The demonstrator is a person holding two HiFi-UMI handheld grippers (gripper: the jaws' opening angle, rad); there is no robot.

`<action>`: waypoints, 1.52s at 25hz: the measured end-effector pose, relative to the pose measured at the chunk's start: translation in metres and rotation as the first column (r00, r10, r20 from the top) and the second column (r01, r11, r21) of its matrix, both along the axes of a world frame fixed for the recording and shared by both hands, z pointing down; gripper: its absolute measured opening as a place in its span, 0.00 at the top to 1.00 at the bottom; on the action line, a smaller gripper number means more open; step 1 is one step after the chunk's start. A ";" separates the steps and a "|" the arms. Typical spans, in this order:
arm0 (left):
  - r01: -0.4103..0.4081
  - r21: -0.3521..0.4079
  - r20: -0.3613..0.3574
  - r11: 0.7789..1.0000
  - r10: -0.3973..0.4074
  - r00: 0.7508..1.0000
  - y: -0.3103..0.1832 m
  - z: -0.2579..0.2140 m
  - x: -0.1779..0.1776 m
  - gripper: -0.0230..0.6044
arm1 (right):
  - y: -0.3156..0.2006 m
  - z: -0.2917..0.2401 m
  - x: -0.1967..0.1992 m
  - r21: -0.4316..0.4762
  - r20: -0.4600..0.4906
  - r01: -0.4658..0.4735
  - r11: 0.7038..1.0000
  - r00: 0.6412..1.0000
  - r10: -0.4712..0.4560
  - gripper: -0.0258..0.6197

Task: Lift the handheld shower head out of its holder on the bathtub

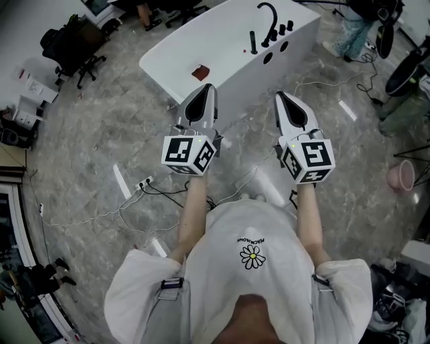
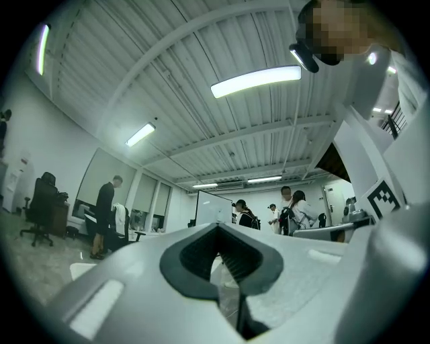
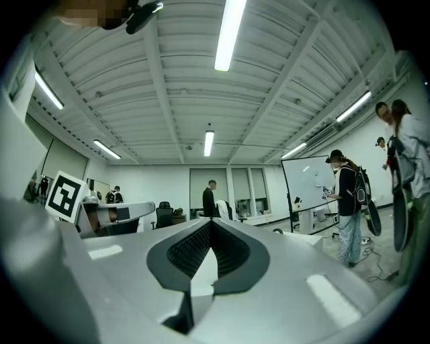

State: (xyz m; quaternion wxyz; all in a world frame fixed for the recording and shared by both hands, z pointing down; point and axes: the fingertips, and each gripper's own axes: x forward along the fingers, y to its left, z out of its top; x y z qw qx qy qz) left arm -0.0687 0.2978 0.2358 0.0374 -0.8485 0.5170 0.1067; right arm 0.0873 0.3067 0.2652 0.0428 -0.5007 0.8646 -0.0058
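The white bathtub (image 1: 201, 40) stands ahead of me on the grey floor. On its right deck a slim black handheld shower head (image 1: 253, 42) stands upright in its holder, beside a curved black spout (image 1: 270, 15) and black knobs (image 1: 285, 29). My left gripper (image 1: 207, 88) is held up short of the tub's near wall, jaws together and holding nothing. My right gripper (image 1: 280, 96) is level with it to the right, also shut and empty. Both point toward the tub. The left gripper view shows its gripper (image 2: 216, 225) against the ceiling, and so does the right gripper view (image 3: 211, 220).
A small red-brown item (image 1: 200, 72) lies on the tub's near rim. Cables and a power strip (image 1: 144, 183) lie on the floor at my left. Office chairs (image 1: 70, 47) stand at the far left. A person (image 1: 355, 27) and a pink bucket (image 1: 402, 176) are at the right.
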 end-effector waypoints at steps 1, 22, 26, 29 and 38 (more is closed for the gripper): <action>-0.007 0.003 -0.007 1.000 0.007 1.000 0.000 -0.001 0.002 0.96 | 0.001 -0.003 0.003 0.006 0.022 0.006 1.000 1.000 -0.006 0.92; -0.059 -0.027 -0.167 0.998 0.053 0.985 -0.101 0.031 0.001 0.96 | -0.099 0.046 0.007 -0.103 -0.001 0.104 0.989 0.994 -0.105 0.87; 0.019 -0.012 -0.169 1.000 -0.020 0.985 -0.176 0.034 -0.029 0.96 | -0.186 0.052 -0.012 -0.111 -0.044 0.086 0.990 0.995 -0.091 0.88; 0.014 -0.012 -0.184 1.000 -0.016 0.983 -0.231 0.037 -0.050 0.96 | -0.248 0.057 -0.031 -0.126 -0.083 0.092 0.988 0.991 -0.103 0.86; -0.008 -0.065 -0.180 0.998 -0.003 0.984 -0.358 0.053 -0.089 0.96 | -0.370 0.081 -0.059 -0.170 -0.135 0.029 0.985 0.989 -0.052 0.80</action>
